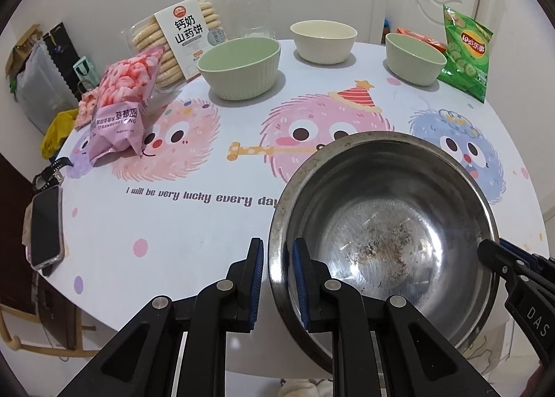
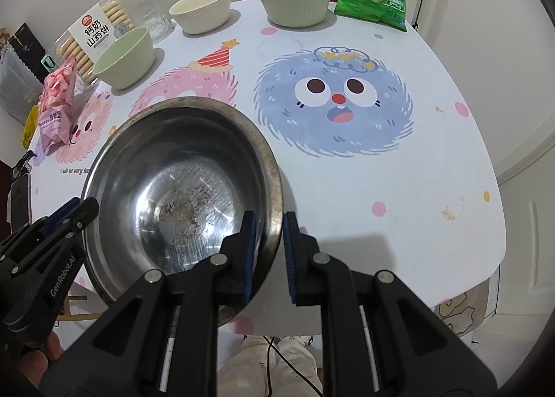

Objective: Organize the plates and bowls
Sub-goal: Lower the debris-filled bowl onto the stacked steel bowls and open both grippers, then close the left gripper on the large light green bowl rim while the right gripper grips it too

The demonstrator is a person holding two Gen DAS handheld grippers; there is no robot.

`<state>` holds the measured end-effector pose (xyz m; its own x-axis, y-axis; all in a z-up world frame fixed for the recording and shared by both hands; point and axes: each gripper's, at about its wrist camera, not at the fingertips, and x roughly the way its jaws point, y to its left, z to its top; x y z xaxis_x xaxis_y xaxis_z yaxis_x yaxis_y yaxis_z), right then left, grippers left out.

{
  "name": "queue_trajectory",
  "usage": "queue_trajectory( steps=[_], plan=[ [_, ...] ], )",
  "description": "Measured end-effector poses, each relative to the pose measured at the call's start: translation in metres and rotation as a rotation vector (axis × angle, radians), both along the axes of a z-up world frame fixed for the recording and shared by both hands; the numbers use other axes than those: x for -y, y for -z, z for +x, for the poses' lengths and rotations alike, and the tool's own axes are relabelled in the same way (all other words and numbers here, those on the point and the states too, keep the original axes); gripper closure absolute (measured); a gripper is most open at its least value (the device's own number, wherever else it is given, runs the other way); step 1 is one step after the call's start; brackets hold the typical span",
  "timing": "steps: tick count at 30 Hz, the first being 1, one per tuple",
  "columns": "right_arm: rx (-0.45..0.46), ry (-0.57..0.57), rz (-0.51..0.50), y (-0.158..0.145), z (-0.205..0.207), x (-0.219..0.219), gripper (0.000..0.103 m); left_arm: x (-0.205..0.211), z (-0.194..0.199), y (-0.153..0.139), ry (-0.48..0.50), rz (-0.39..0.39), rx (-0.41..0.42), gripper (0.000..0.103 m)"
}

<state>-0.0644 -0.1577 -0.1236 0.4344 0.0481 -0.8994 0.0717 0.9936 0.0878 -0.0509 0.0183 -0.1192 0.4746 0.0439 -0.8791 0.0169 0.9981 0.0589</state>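
- A round, dented stainless-steel basin (image 1: 385, 223) with brown residue on its floor sits in the lower right of the left wrist view and the lower left of the right wrist view, near the table's front edge.
- The left gripper (image 1: 277, 279) straddles the basin's left rim, one blue pad outside and one inside; a narrow gap shows beside the rim, so the tongs look almost together but I cannot tell whether they press on the metal.
- The right gripper (image 2: 269, 251) straddles the opposite rim in the same way, and its jaws look clamped on the steel.
- My judgement: the step in hand is a two-handed lift or placing of the basin. Done well, both grips bite evenly on the rim, both hands rise together, and the basin stays level so it does not slip or swing.
- Counted on the cartoon-printed white tablecloth (image 2: 399, 188): one steel basin.
- Three ribbed ceramic bowls stand along the upper part of the frame: a green-lined bowl (image 1: 240, 67), a cream bowl (image 1: 323, 41) and a second green-lined bowl (image 1: 415, 57).
- No plates are visible.
- Three snack packs: a clear tray of biscuits (image 1: 180, 39), a pink strawberry-ring bag (image 1: 121, 105) and a green crisp bag (image 1: 466, 50).
- One clear glass (image 2: 152, 11) stands behind the bowls.
- One dark phone (image 1: 45, 227) lies at the left edge.
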Motion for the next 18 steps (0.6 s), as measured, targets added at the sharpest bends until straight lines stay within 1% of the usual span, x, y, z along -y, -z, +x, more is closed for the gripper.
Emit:
queue_trajectory(
  steps=[1,4,5,6,7,8,9,11,13,18],
  plan=[
    [0.003,-0.001,0.0,-0.001,0.0,0.0,0.086,-0.001,0.0,-0.002,0.004,-0.004,0.002,0.079],
    [0.022,0.003,-0.004,-0.007,-0.001,0.002,0.085,-0.005,0.0,-0.009,-0.002,-0.023,0.02,0.074],
    [0.03,0.007,0.002,-0.01,0.0,0.003,0.083,-0.006,0.0,-0.012,-0.005,-0.026,0.025,0.07],
    [0.038,0.011,0.004,-0.013,0.0,0.004,0.078,-0.008,0.001,-0.016,-0.008,-0.03,0.032,0.066],
    [0.05,0.014,0.005,-0.016,0.0,0.005,0.075,-0.009,0.002,-0.021,-0.012,-0.037,0.043,0.054],
    [0.066,0.016,0.007,-0.021,-0.001,0.006,0.069,-0.011,0.003,-0.028,-0.015,-0.051,0.062,0.044],
    [0.081,0.018,0.01,-0.026,0.0,0.007,0.065,-0.012,0.005,-0.032,-0.015,-0.06,0.072,0.041],
    [0.109,0.021,0.012,-0.035,0.001,0.009,0.062,-0.01,0.011,-0.043,-0.002,-0.069,0.094,0.029],
    [0.134,0.024,0.013,-0.045,0.006,0.012,0.061,-0.005,0.019,-0.052,0.016,-0.072,0.108,0.029],
    [0.169,0.036,0.019,-0.064,0.028,0.024,0.06,0.013,0.05,-0.074,0.039,-0.128,0.117,0.029]
  ],
)
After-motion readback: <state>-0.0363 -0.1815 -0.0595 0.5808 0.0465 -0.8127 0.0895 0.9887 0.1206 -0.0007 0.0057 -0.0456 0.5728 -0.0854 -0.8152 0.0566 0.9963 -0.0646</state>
